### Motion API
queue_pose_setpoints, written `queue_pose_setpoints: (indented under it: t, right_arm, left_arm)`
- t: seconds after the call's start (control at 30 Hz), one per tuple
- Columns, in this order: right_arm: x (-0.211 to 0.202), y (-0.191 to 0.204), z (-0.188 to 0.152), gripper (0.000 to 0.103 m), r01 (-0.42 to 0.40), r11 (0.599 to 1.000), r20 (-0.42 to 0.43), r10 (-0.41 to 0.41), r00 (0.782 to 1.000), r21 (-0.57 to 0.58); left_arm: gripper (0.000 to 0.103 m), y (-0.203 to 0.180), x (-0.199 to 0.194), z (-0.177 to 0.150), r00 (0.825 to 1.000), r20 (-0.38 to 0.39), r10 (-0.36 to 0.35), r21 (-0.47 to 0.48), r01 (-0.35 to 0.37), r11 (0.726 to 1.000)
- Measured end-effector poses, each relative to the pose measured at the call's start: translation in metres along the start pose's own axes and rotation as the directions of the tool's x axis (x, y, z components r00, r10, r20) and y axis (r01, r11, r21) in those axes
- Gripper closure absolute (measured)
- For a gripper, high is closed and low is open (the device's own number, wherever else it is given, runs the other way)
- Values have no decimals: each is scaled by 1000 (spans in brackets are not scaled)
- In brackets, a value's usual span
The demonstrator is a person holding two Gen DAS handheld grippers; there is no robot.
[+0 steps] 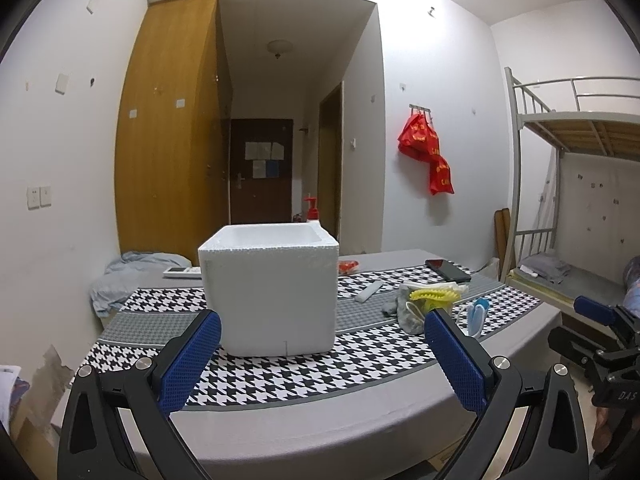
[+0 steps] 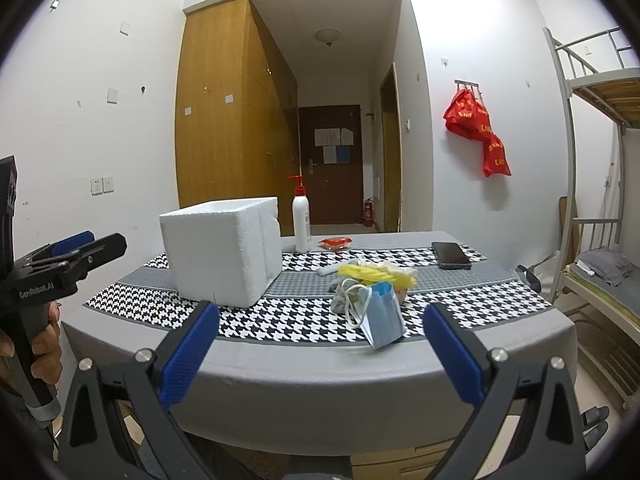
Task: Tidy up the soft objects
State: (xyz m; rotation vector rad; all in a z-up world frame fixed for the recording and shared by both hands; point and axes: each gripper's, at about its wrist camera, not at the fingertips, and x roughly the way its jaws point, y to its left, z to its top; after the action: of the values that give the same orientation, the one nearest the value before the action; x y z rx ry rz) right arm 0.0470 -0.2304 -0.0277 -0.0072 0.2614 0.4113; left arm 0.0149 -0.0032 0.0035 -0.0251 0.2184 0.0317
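- Soft things lie in a small heap right of the foam box [image 2: 222,250] on the table [image 2: 320,376]: a blue mask [image 2: 385,316], a yellow piece [image 2: 376,274] and a grey cloth [image 2: 340,300] touching one another.
- The table carries a grey cover with black-and-white houndstooth bands; a phone [image 2: 451,255], a pump bottle [image 2: 301,220] and a red packet [image 2: 335,243] sit farther back.
- Left tongs [image 1: 322,354] stand wide open, empty, before the box.
- Right tongs [image 2: 320,350] stand wide open, empty, short of the heap.
- Room: white walls, a wooden wardrobe [image 2: 236,108], a dark door [image 2: 332,164] with papers on it, red bags [image 2: 478,136] on a wall hook, a metal bunk bed [image 2: 600,152] to the right.
- Writing: "GenRobot.AI" on the left tool in the right view; "DAS" on the right tool in the left view; the yellow print on the bags is unreadable.
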Motion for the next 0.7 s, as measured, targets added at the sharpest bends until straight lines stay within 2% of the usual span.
queue_pose_setpoints:
  t: [0.43,0.57,0.7]
  right_arm:
    - [-2,-6,2,0,12,1000,9,-12,1000,3]
    - [4,-11,2,0,12,1000,-5,-11,1000,15]
    - [17,-18,-1,0,-5,1000,-31,6,999,29]
  left_arm:
    - [1,-2,0,3,1000,12,-26,-14,27,1000]
    - [1,-4,7,4,1000,-3,-25,-8,25,1000]
    - [1,-4,21,4,997,-37,-66,-30,65,997]
